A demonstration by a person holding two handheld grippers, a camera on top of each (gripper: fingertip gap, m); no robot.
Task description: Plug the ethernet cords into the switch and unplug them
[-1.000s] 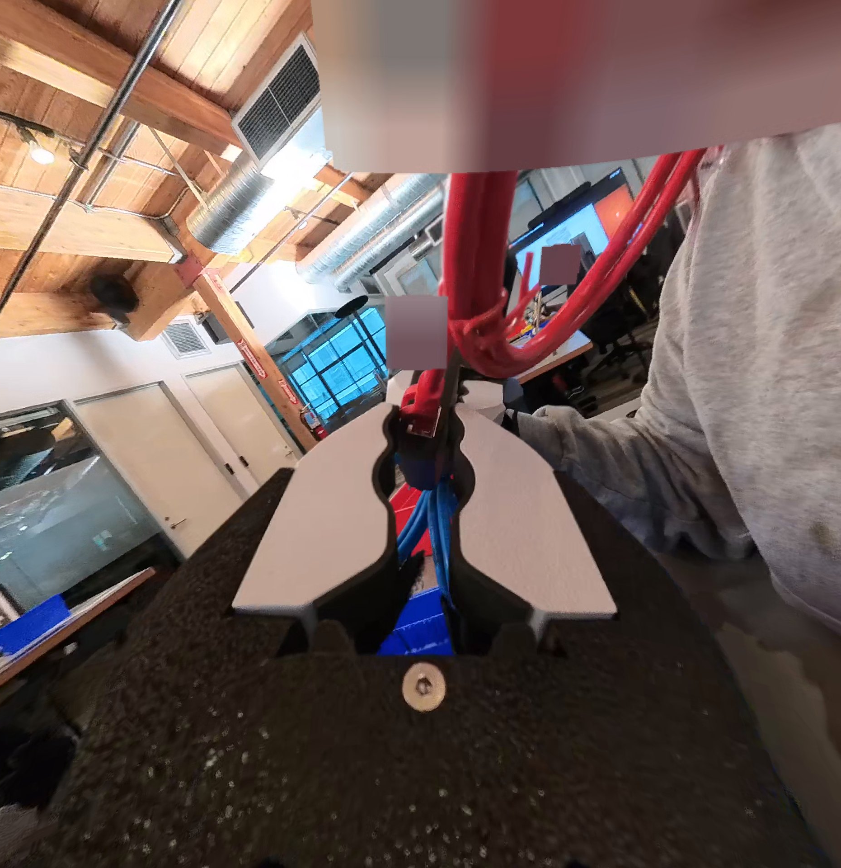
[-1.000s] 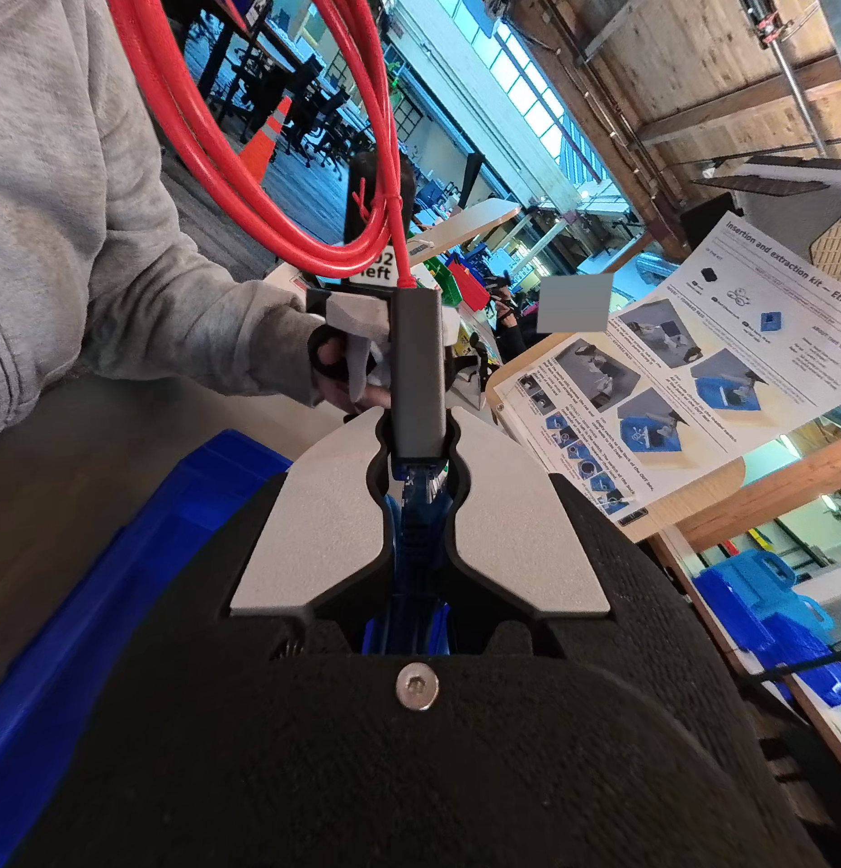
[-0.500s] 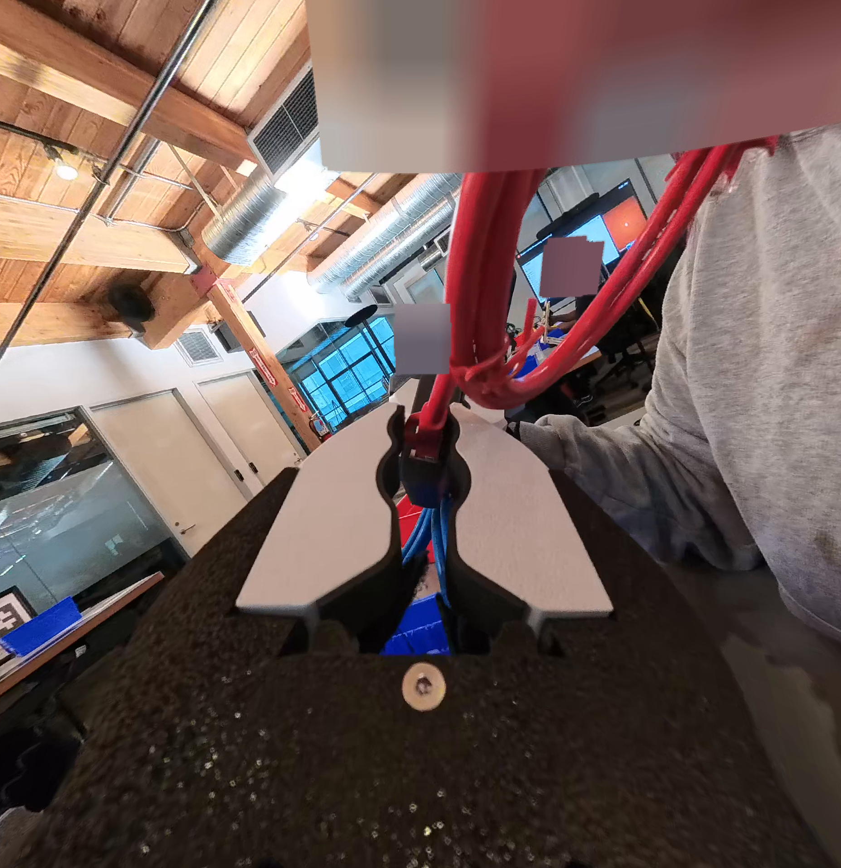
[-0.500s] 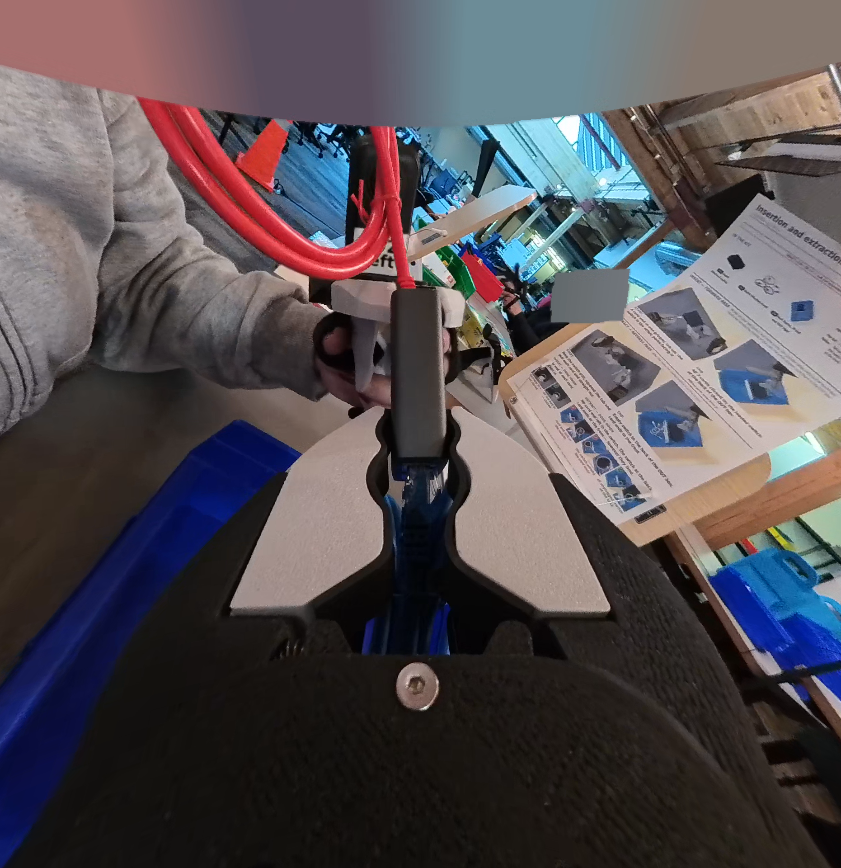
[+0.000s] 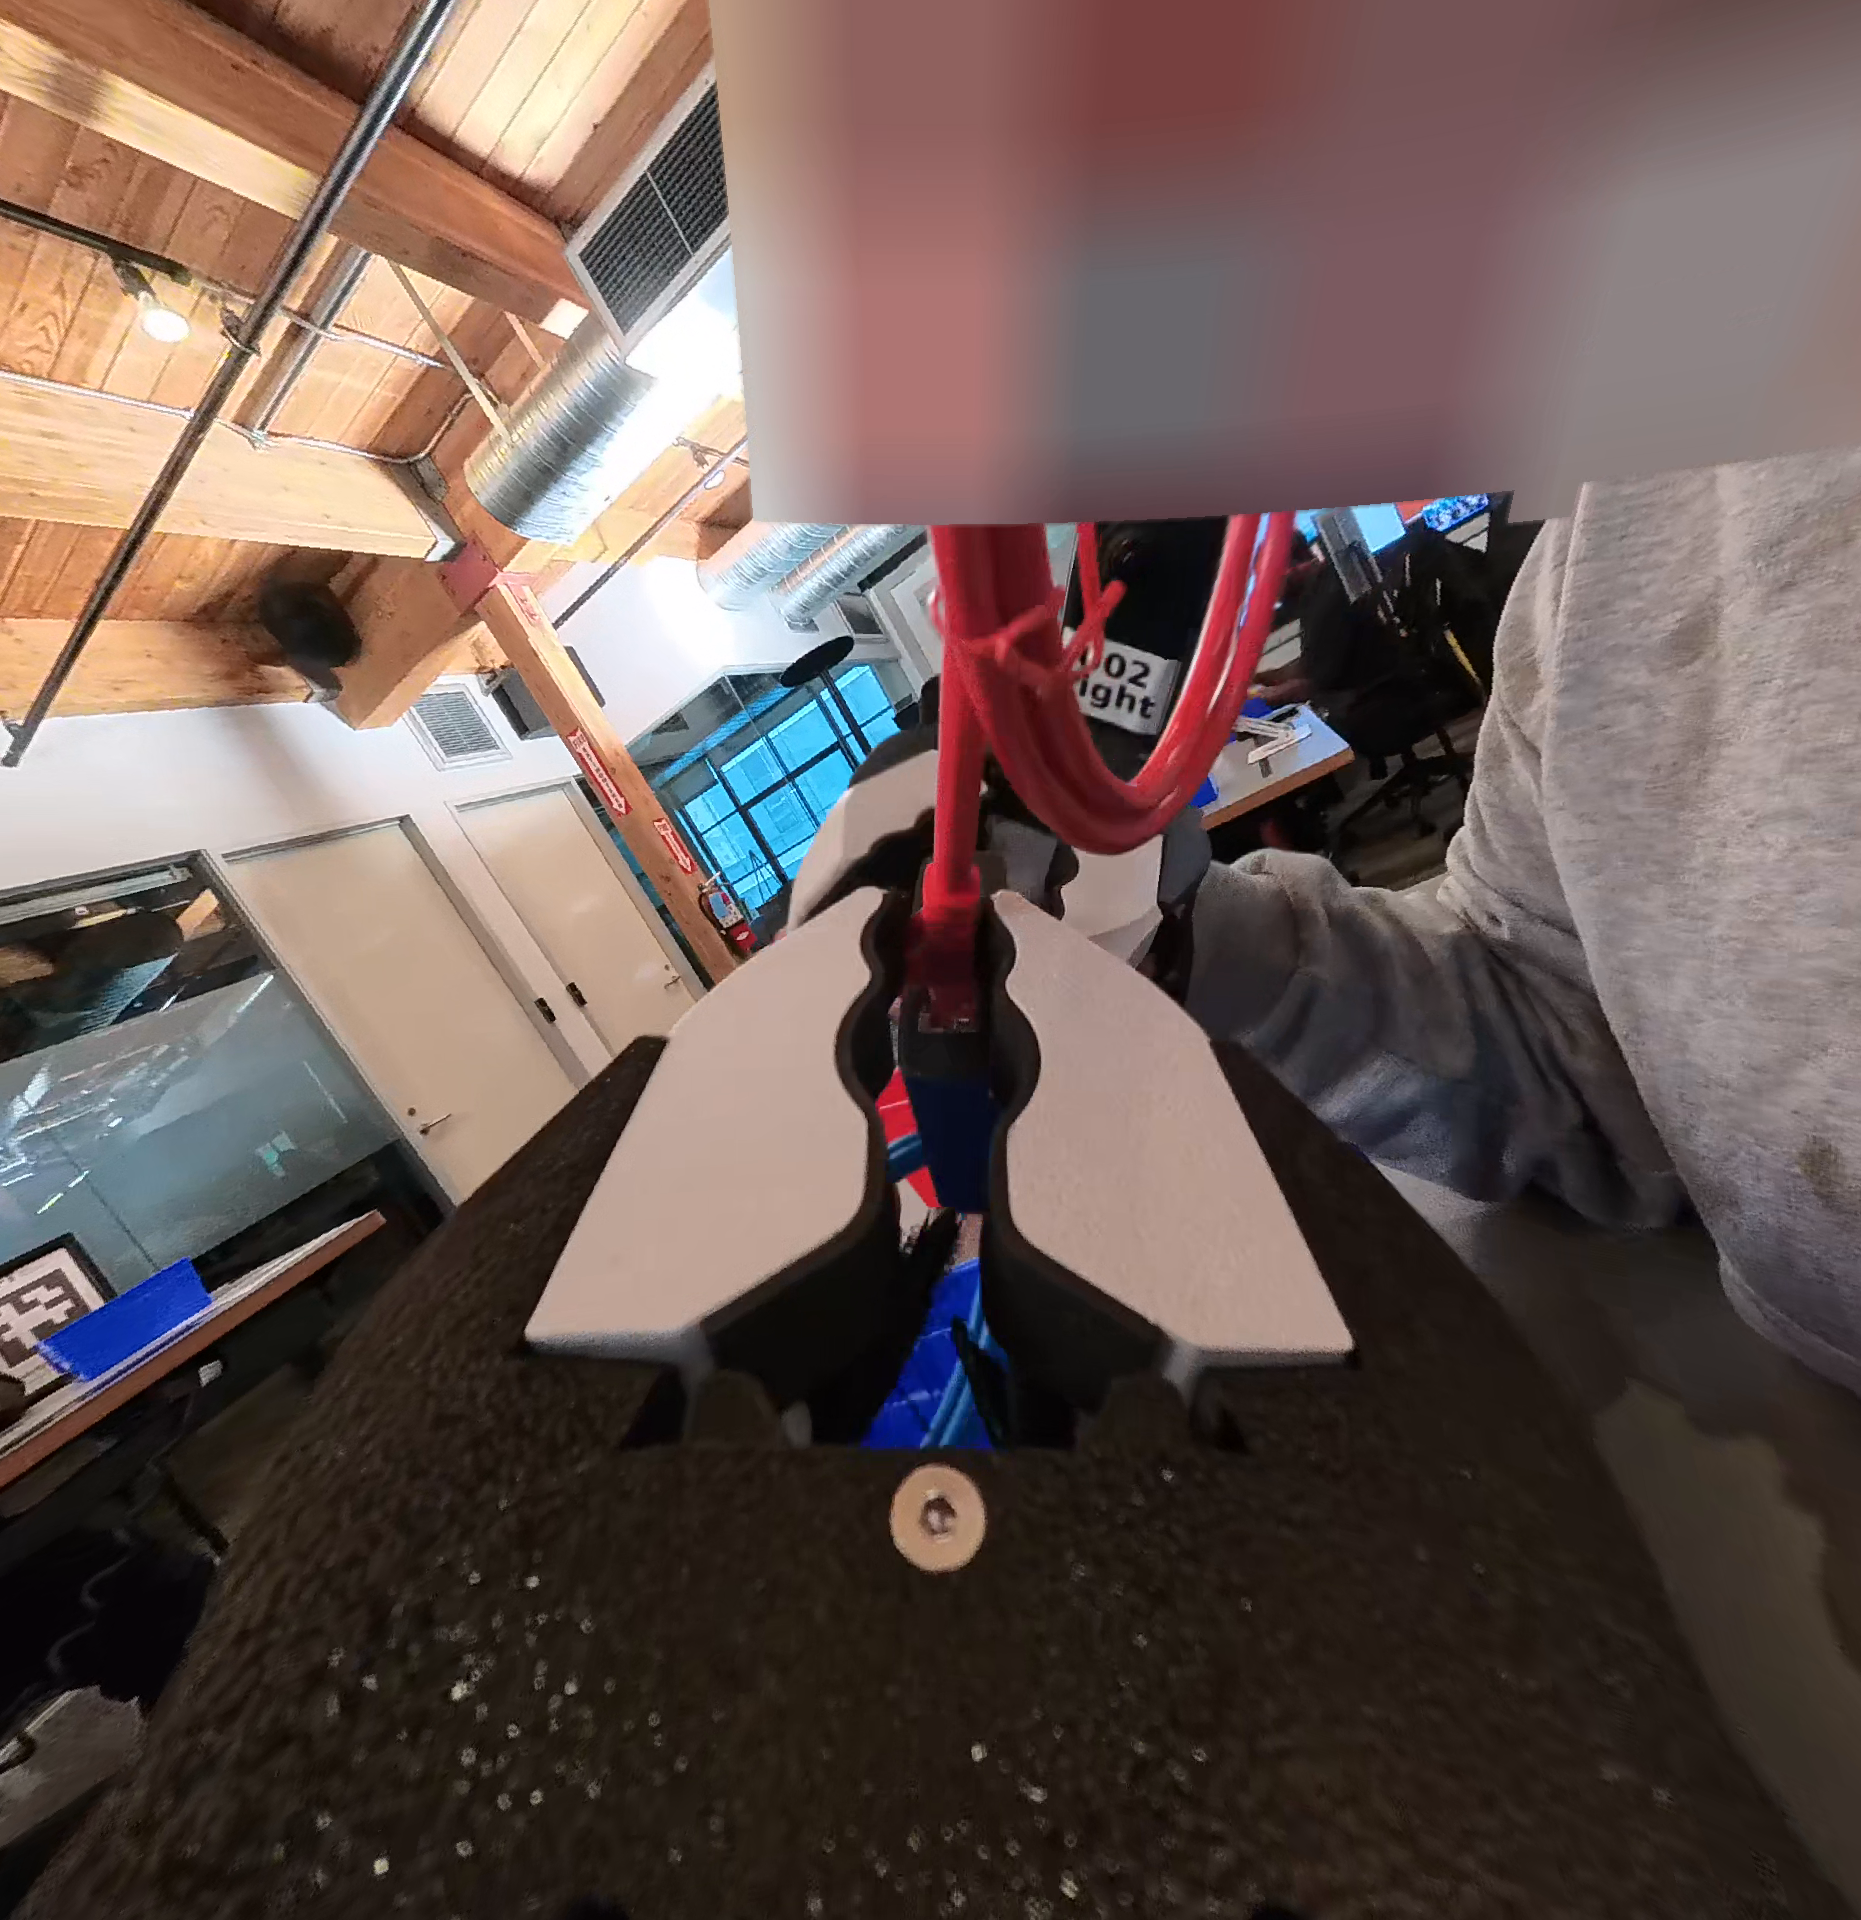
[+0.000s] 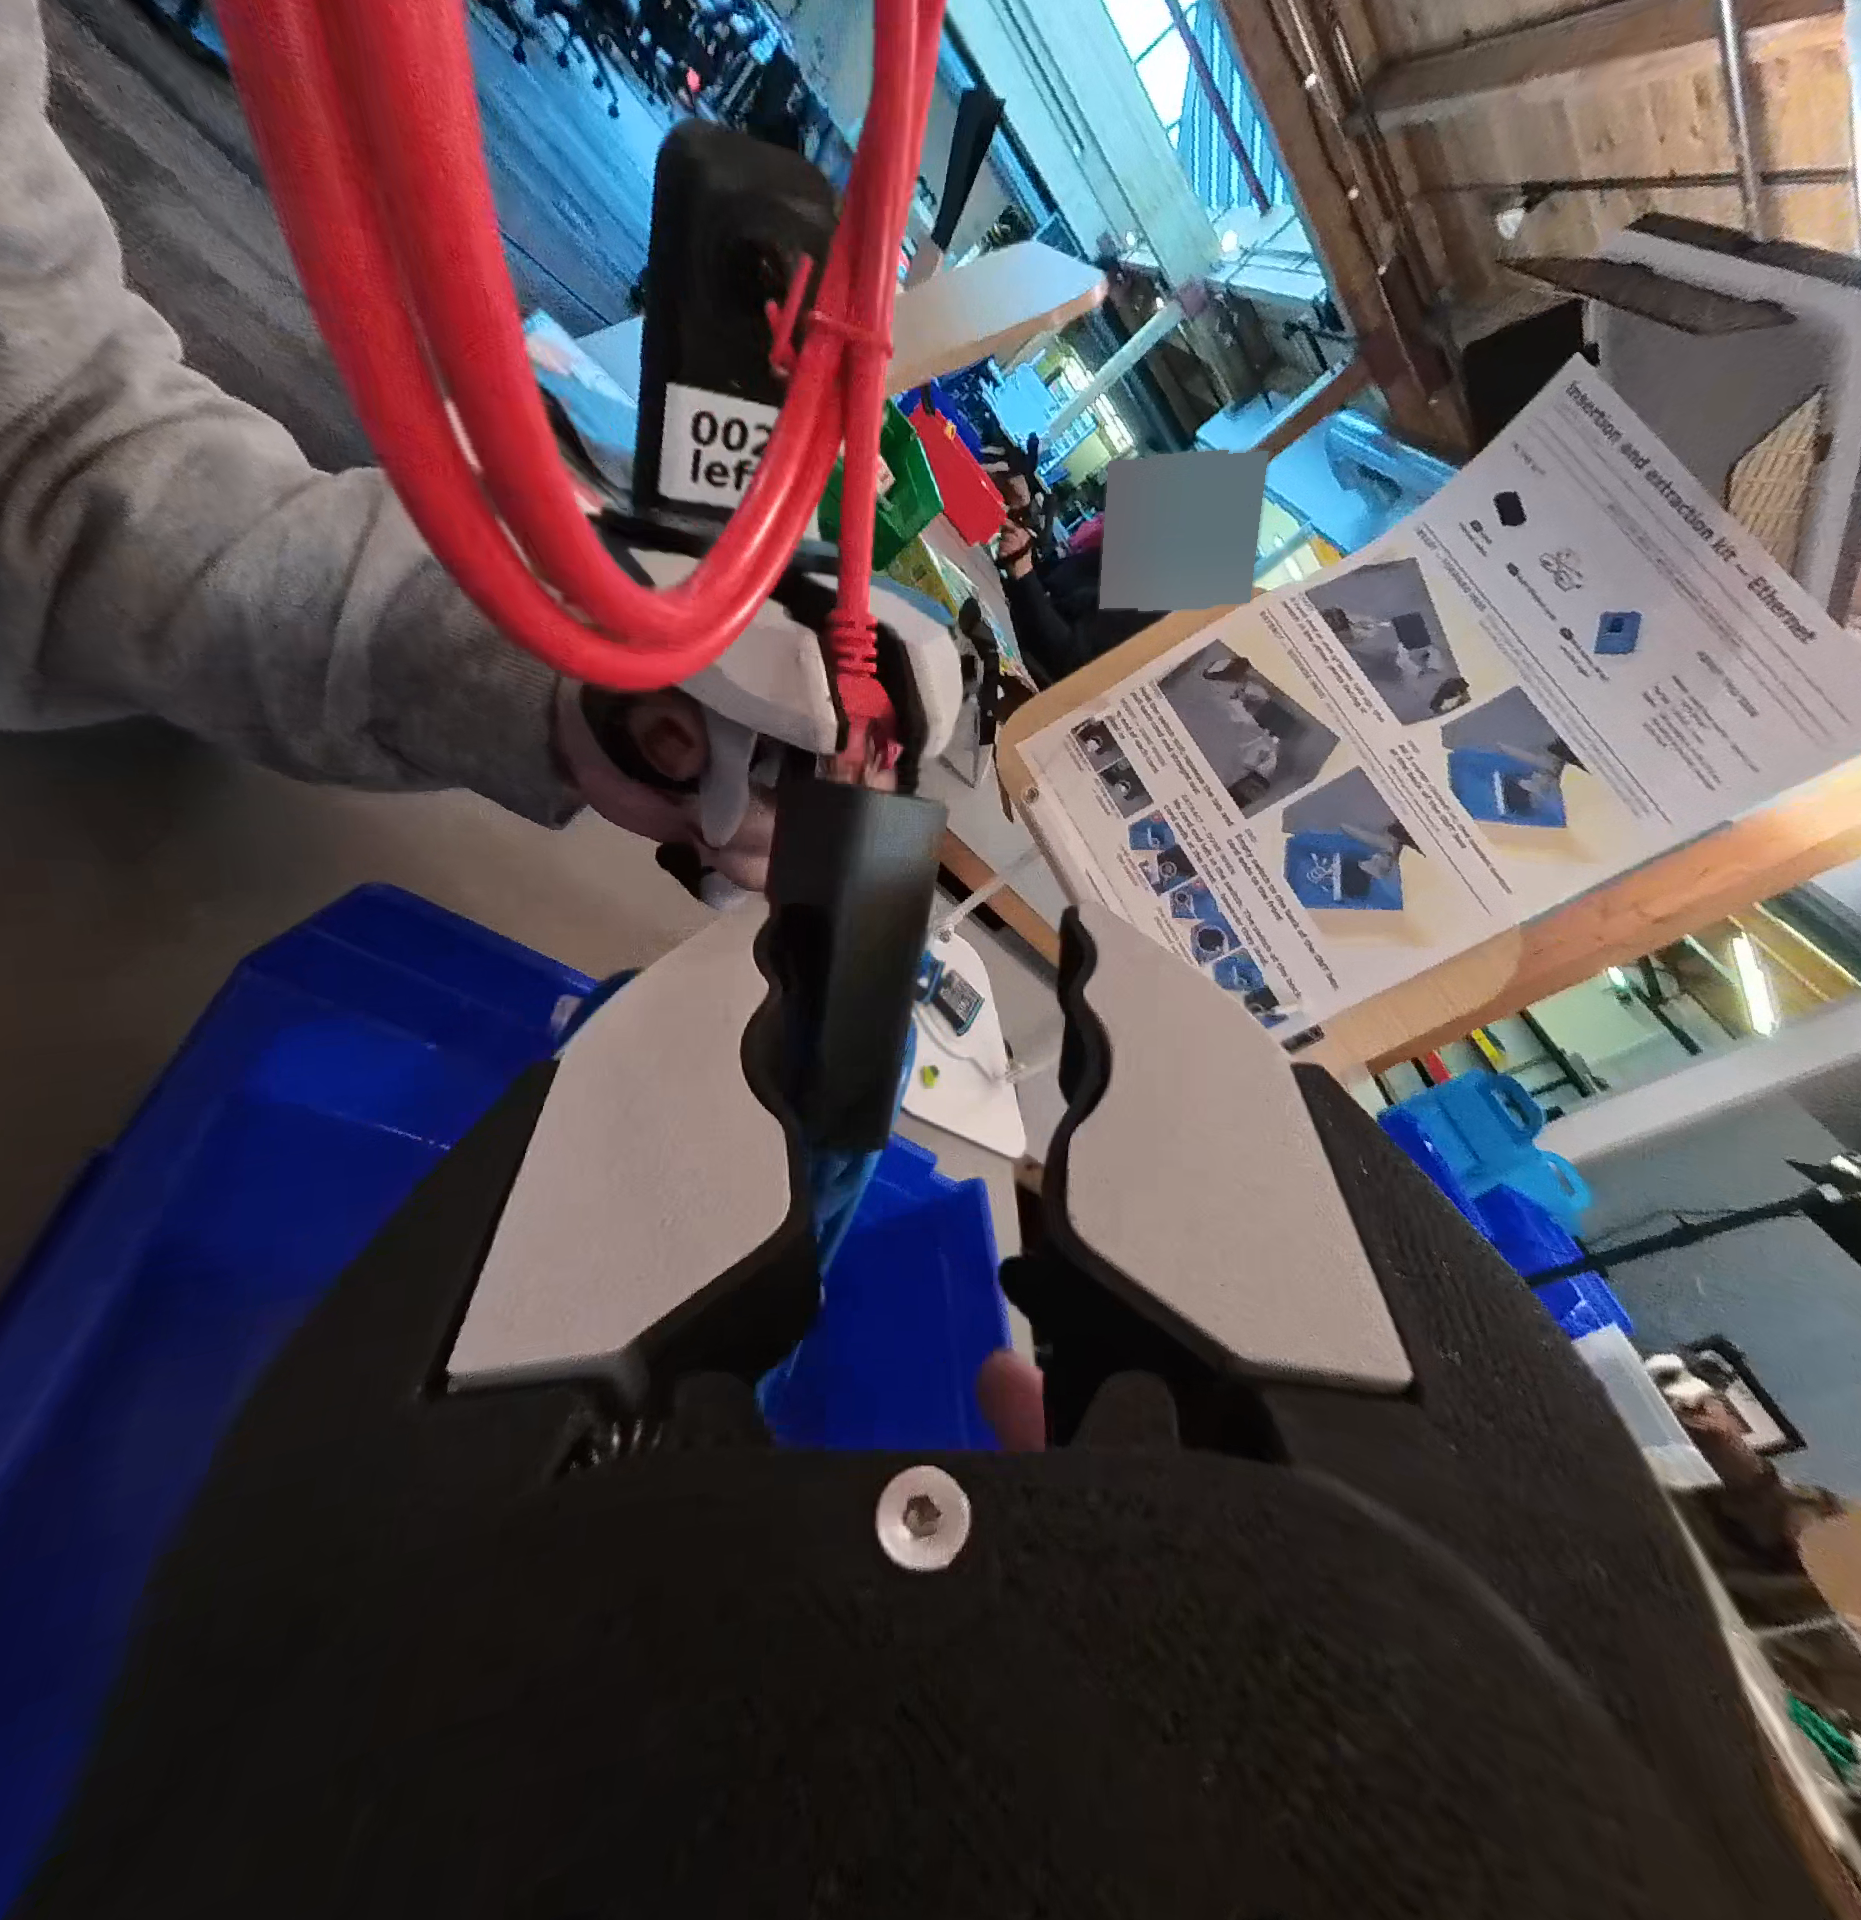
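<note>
A workshop with a timber-beamed ceiling (image 5: 230, 187), silver air ducts (image 5: 552, 447), pale doors and glass partitions fills the background of the left wrist view; the right wrist view looks along tall windows and rows of cluttered benches. A person's grey sleeve (image 5: 1684, 935) takes up the right side of the left wrist view and the left side of the other. Low in the right wrist view a large blue bin (image 6: 282, 1091) sits against the near edge of the desk (image 6: 230, 821), and a printed instruction sheet (image 6: 1477, 727) lies on a wooden board to the right. A coiled bundle of red ethernet cord (image 6: 510, 436) hangs down in front of both cameras and screens much of the room behind it. The black switch (image 6: 853, 935) stands between the two grippers, leaning against the left finger of the right gripper (image 6: 910, 1029), whose jaws are spread wide, the right finger clear of the switch. The left gripper (image 5: 941, 966) is closed narrowly on the red plug (image 5: 947, 956), which sits at the end of the switch; whether it is fully seated cannot be told. A blue cord (image 6: 838, 1195) trails from the switch's near end down toward the bin.
</note>
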